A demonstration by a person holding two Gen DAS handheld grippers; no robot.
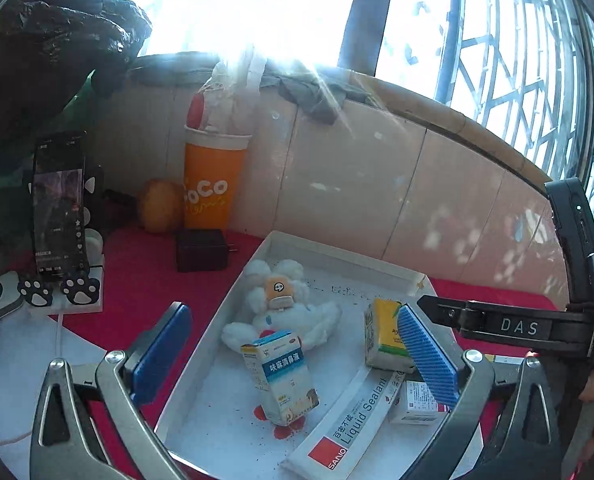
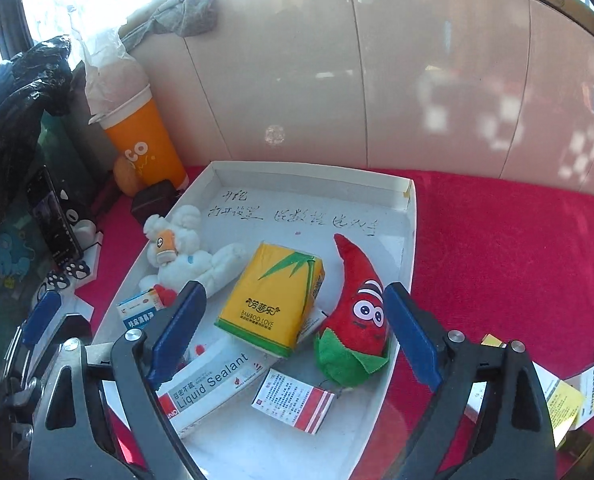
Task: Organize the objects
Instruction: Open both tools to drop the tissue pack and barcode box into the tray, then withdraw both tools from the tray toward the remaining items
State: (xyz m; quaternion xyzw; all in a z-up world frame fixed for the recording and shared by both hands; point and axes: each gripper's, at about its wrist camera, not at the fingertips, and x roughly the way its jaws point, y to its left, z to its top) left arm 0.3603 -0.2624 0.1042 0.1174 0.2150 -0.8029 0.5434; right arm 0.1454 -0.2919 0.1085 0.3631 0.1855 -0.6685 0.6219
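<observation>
Surface: a table under a red cloth (image 2: 497,240), set against a tiled wall with a window above.
Tray: a shallow white tray (image 2: 411,216) on the cloth, handwriting on its floor near the far edge.
Left gripper (image 1: 293,356): jaws spread wide over the tray, holding nothing; blue pads on both fingers.
Right gripper (image 2: 293,336): jaws spread wide over the tray's near half, holding nothing.
Blue and white medicine box (image 1: 283,376): stands tilted in the tray's middle, between the left gripper's fingers in that view.
White plush toy (image 2: 185,252): lies by the tray's left edge, toward the far corner.
Yellow tissue pack (image 2: 273,300): in the tray's centre, its near end resting on other items.
Red chilli plush (image 2: 357,312): beside the tissue pack, along the tray's right edge, tip pointing to the far edge.
Liquid Sealant box (image 2: 209,380): long, white, lying flat near the front left.
Red and white small box (image 2: 295,400): flat near the front edge, just beside the sealant box.
Off the tray, far left corner of the table: orange CoCo cup (image 1: 211,188), black charger (image 1: 203,250), phone on a stand (image 1: 59,208).
</observation>
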